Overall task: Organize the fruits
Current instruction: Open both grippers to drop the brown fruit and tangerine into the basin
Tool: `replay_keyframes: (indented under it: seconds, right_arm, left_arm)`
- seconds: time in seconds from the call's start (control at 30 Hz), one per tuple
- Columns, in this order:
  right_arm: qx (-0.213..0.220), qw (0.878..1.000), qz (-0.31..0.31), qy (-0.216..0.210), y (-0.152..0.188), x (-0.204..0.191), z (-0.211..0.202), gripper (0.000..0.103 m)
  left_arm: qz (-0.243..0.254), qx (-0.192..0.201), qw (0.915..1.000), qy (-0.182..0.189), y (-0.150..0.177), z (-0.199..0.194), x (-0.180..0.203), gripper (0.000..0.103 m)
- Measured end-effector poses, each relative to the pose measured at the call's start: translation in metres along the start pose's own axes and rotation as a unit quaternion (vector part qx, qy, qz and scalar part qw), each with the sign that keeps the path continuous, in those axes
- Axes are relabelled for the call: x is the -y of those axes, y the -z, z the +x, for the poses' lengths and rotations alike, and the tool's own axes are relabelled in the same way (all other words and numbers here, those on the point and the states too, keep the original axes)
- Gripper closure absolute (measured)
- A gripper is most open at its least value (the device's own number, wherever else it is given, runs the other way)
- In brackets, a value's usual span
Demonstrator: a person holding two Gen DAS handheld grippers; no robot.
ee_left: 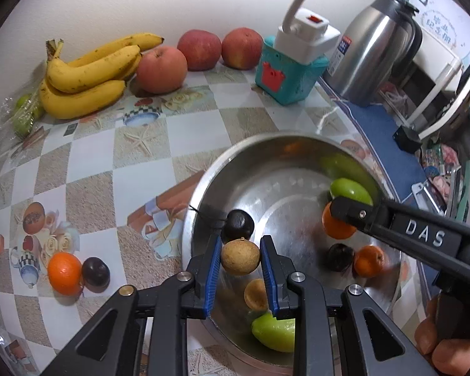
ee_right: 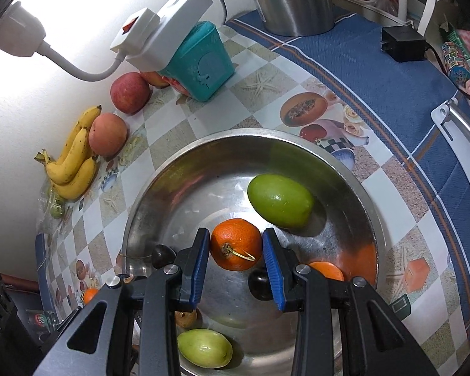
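Steel bowl (ee_right: pixel 147 194), left tool (ee_left: pixel 239 258) clamping longan (ee_left: pixel 240 257), right tool (ee_right: pixel 236 247) clamping orange (ee_right: pixel 236 244), mid-bowl

Left gripper (ee_left: pixel 239 258) holds tan round fruit (ee_left: pixel 240 257) between blue pads (ee_left: pixel 215 269), above steel bowl (ee_left: pixel 203 188). Right gripper (ee_left: pixel 344 211) at orange (ee_left: pixel 336 228), right side of bowl; closure not discernible. Bananas (ee_left: pixel 84 75), apples (ee_left: pixel 199 49) far left.

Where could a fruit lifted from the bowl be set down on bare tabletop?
Free: the tiles between the bananas, the steel bowl and the loose mandarin. Crowded: along the wall by the apples and teal box.
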State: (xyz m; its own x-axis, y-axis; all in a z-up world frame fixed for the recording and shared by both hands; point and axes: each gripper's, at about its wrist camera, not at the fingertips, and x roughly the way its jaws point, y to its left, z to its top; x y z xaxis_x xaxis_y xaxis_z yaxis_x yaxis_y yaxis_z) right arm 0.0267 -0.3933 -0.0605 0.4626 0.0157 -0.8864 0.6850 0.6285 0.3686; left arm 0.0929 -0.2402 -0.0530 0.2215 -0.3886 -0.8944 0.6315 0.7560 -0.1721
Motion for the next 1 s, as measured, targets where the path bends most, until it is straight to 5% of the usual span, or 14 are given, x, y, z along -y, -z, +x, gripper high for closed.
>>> replay_keyframes:
  seconds: [0.73,0.87,1.0]
  right_arm:
    - [0.006,1.0,-0.023,0.014,-0.003,-0.009,-0.01,0.066]
    - [0.016,0.999,-0.03,0.017,-0.003,-0.013,-0.021,0.066]
    - [0.02,0.999,-0.039,0.024,-0.001,-0.017,-0.028,0.066]
  left_arm:
    - [-0.013,0.0,0.9999,-0.01,0.002,-0.009,-0.013,0.068]
    - [-0.028,0.004,0.9995,-0.015,0.002,-0.019,-0.023,0.054]
    - [-0.047,0.007,0.9982,-0.037,0.002,-0.029,-0.038,0.054]
